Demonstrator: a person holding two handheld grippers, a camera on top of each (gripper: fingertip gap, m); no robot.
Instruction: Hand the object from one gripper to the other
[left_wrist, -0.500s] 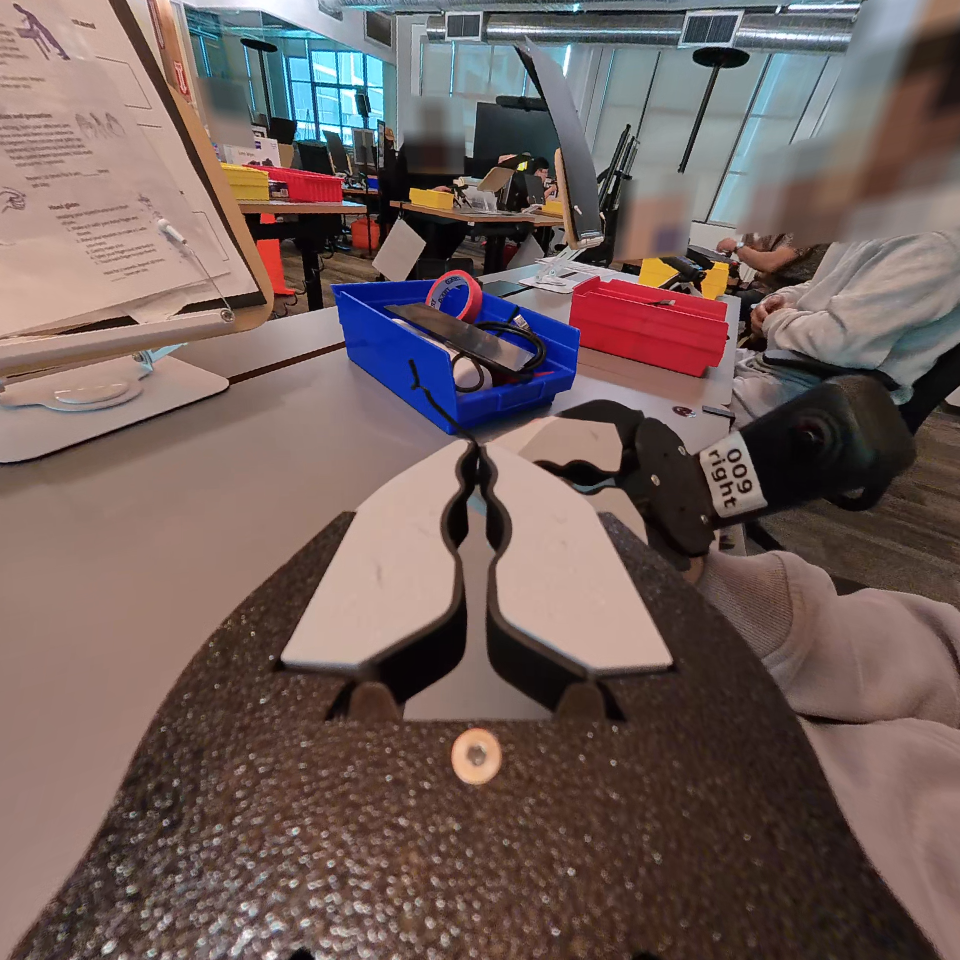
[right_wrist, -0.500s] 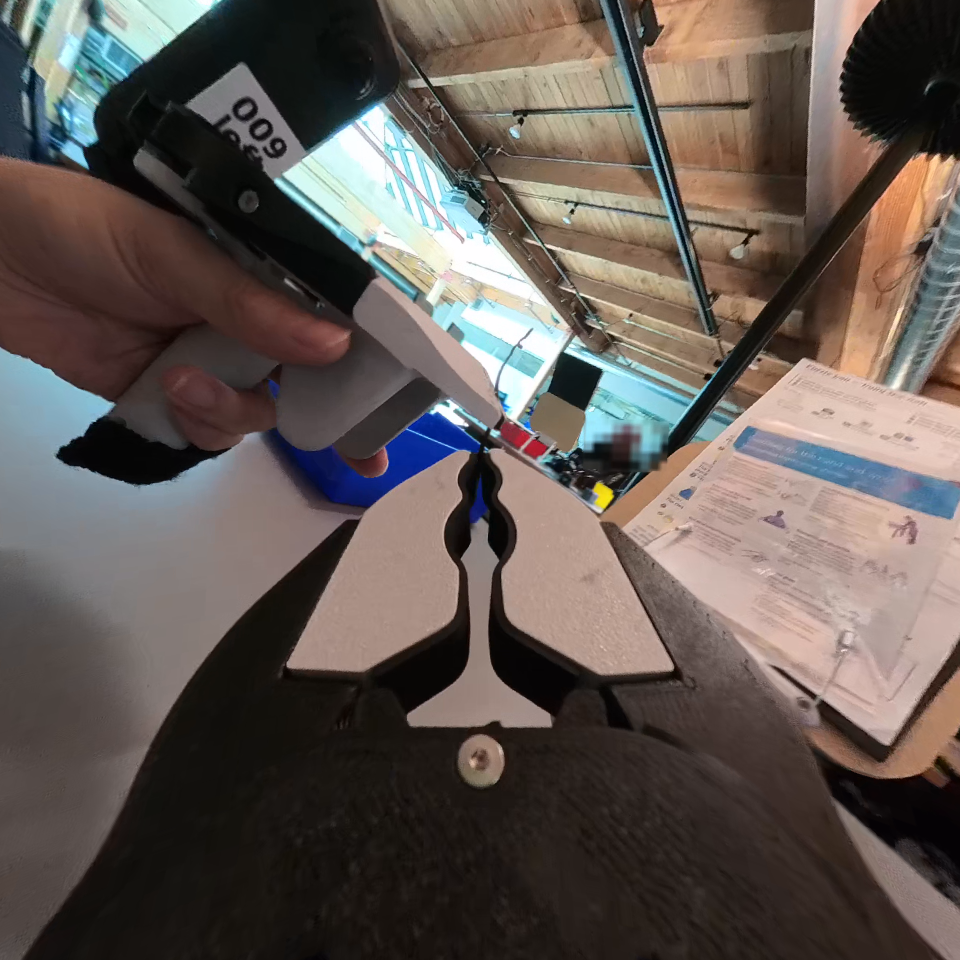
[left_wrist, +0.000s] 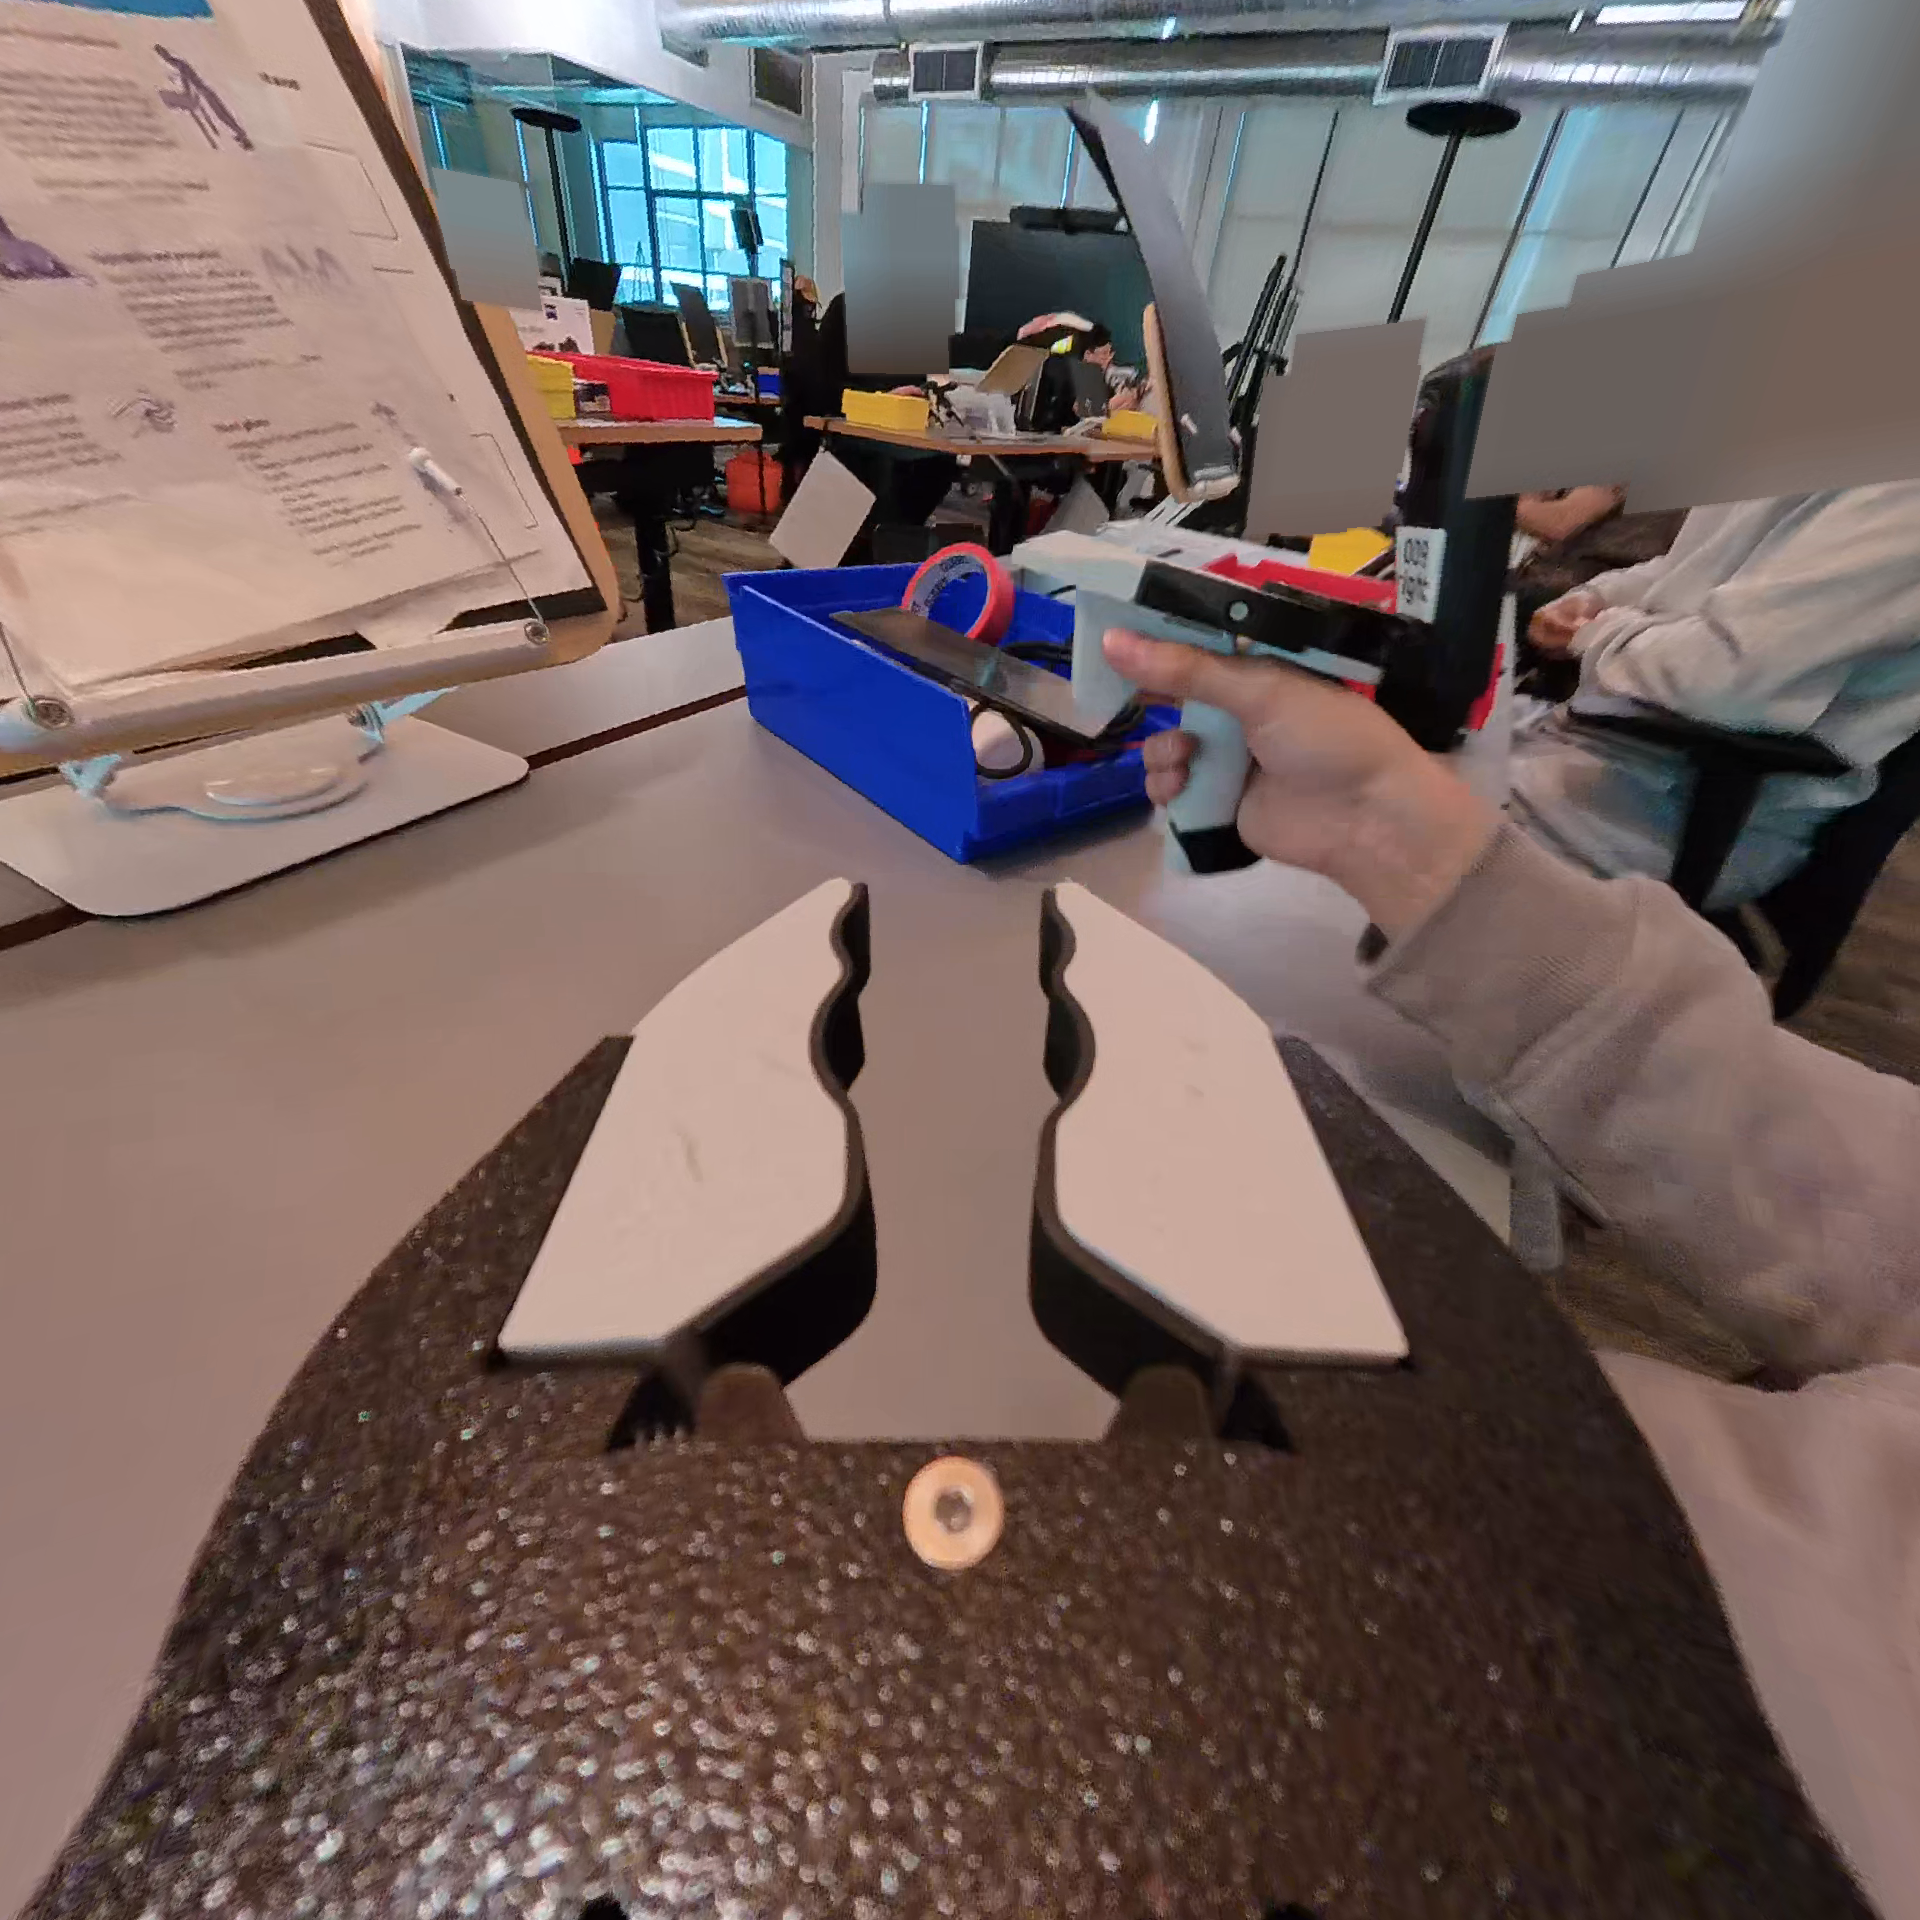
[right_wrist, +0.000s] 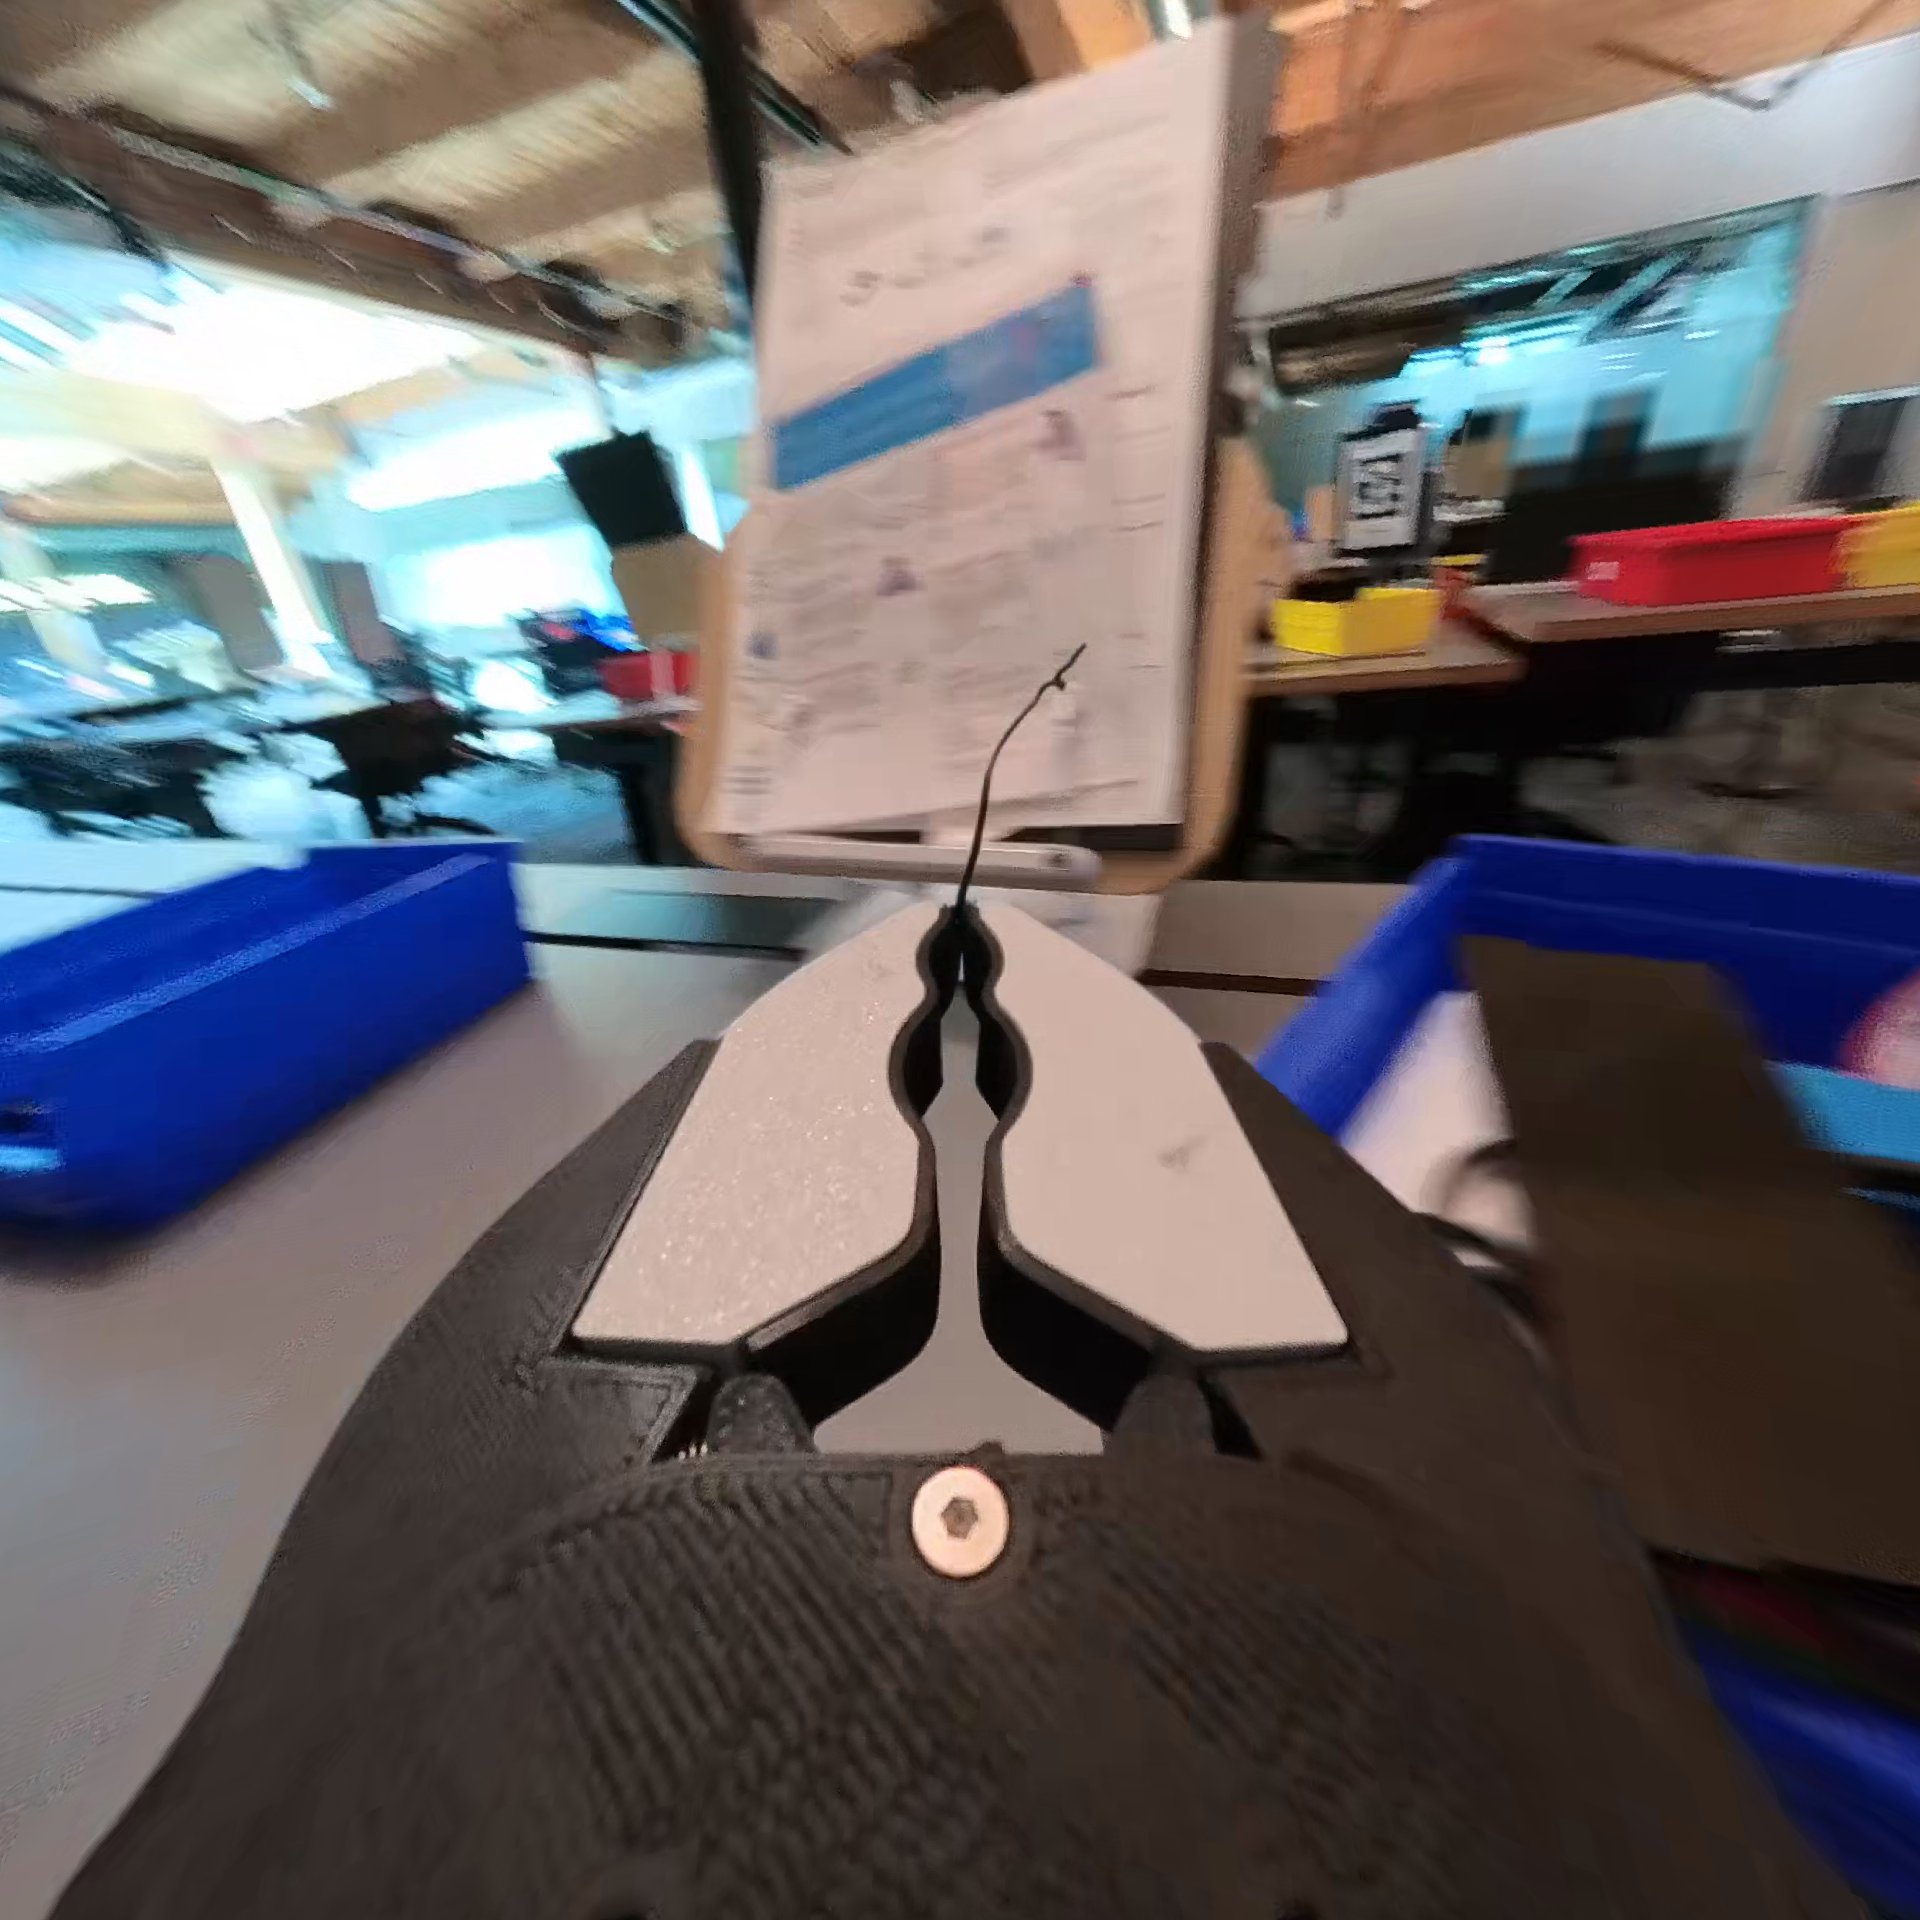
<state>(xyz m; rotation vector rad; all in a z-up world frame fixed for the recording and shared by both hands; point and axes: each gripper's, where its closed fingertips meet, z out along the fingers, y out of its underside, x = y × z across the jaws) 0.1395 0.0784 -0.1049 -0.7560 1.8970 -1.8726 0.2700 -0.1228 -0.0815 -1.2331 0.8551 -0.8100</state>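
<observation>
Both tongs split: right tongs (right_wrist: 961, 914) pinch a thin black wire (right_wrist: 1003, 769) at their tips near the blue bin (right_wrist: 1558, 894), left tongs (left_wrist: 951, 904) gape empty over the table (left_wrist: 312, 1039), so handover looks done.

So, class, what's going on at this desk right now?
A person holds a gripper in each hand over a grey table. The right gripper is shut on a thin black tie, which sticks up from its tips. The left gripper is open and empty. The right gripper sits by a blue bin.
</observation>
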